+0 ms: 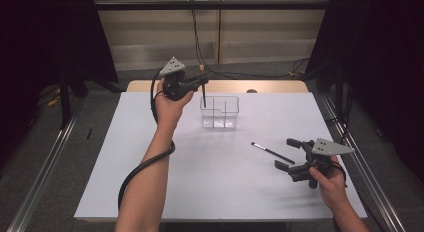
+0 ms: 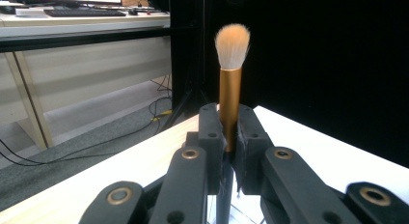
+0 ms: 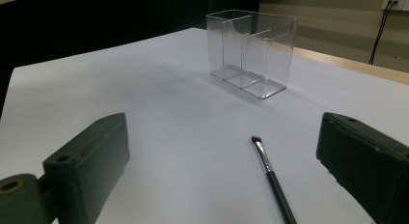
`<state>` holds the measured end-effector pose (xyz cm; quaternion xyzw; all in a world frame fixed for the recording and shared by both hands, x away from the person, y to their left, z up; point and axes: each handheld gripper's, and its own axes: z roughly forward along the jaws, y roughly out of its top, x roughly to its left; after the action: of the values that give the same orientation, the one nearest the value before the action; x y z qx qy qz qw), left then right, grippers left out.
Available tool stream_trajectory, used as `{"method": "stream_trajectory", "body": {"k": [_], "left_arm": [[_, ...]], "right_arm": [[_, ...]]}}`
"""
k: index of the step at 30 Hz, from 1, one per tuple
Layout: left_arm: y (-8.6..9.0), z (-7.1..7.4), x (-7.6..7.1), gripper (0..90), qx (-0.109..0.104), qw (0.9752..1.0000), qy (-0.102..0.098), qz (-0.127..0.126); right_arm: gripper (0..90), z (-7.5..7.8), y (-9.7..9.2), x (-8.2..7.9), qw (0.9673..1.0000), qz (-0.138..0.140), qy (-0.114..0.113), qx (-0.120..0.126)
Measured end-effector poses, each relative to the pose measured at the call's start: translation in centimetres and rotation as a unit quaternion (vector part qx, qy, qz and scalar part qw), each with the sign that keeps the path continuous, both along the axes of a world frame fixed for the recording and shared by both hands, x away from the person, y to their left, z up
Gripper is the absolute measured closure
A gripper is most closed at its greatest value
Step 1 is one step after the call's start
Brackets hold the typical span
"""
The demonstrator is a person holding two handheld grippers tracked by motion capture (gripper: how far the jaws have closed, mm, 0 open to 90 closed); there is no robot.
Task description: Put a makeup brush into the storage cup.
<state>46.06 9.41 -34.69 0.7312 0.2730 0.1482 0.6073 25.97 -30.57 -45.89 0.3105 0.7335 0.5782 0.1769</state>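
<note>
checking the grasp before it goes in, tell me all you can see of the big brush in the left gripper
The brush is a makeup brush with a fluffy, rounded tuft of pale orange bristles, a shiny gold-looking ferrule and a thin dark handle below. It stands upright, bristles up. The left gripper is shut on it at the ferrule's lower end. In the high view the handle hangs down over the left end of the clear box; whether the tip is inside or touches it cannot be told.
</note>
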Motion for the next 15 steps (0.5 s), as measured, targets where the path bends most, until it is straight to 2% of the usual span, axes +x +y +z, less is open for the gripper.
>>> {"method": "stream_trajectory", "body": {"k": [15], "left_arm": [[-0.89,0.02,0.62,83.5,-0.002,0.9999,-0.006,0.013]], "right_arm": [[4.4,-0.02,-0.1,0.07,1.0,0.0,0.001,0.003]]}}
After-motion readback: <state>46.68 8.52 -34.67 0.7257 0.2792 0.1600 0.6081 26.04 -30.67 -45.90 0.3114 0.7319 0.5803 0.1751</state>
